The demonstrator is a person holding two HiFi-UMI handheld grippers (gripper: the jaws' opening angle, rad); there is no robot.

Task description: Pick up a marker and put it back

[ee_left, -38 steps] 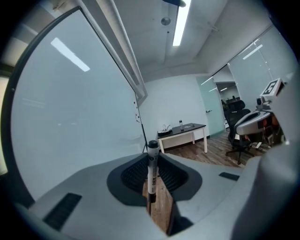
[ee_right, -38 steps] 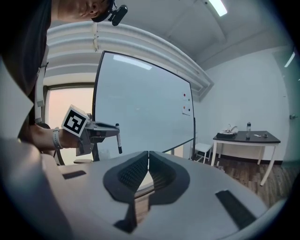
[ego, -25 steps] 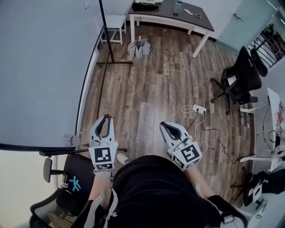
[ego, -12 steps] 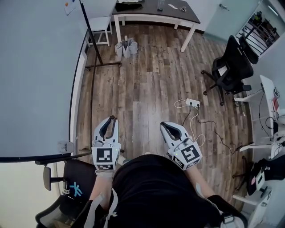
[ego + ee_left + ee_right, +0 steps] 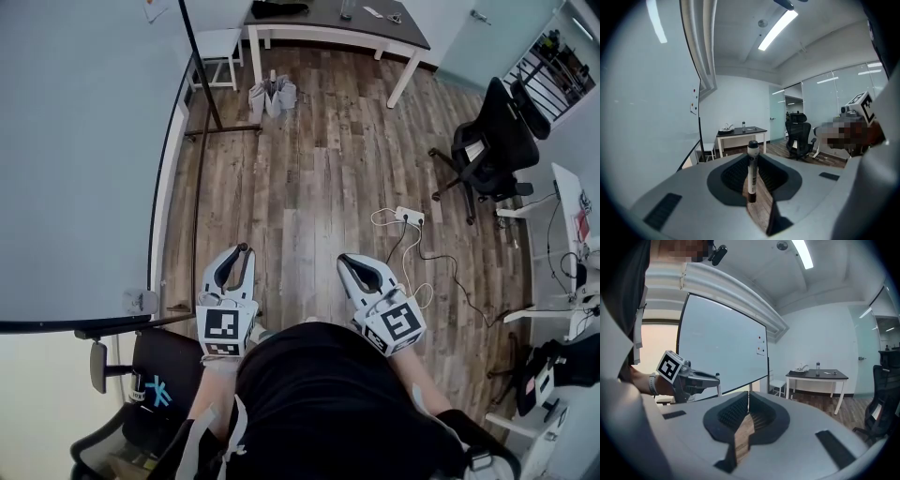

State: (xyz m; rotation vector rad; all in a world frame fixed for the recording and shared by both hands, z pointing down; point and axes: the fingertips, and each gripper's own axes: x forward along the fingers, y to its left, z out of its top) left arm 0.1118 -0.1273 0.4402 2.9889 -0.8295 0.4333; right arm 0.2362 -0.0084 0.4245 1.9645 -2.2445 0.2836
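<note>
A white marker [image 5: 752, 174] with a black cap stands upright between the fingers of my left gripper [image 5: 752, 161], which is shut on its barrel. In the head view that gripper [image 5: 234, 267] hangs over the wood floor just right of the whiteboard [image 5: 84, 159]. The marker's cap [image 5: 245, 248] shows at its tips. My right gripper [image 5: 352, 267] is level with it, farther right, its jaws shut with nothing between them. The right gripper view shows its tips meeting [image 5: 748, 397], with the marker [image 5: 717, 380] in the left gripper off to the left.
A dark-topped table [image 5: 337, 23] stands at the far wall, with paper bags [image 5: 272, 94] before it. An office chair [image 5: 492, 150] is at the right. A power strip [image 5: 409, 217] with loose cables lies ahead of my right gripper. Another chair [image 5: 150, 384] is behind my left gripper.
My left gripper has edged a little to the right with the marker still in it. The right gripper has kept its place.
</note>
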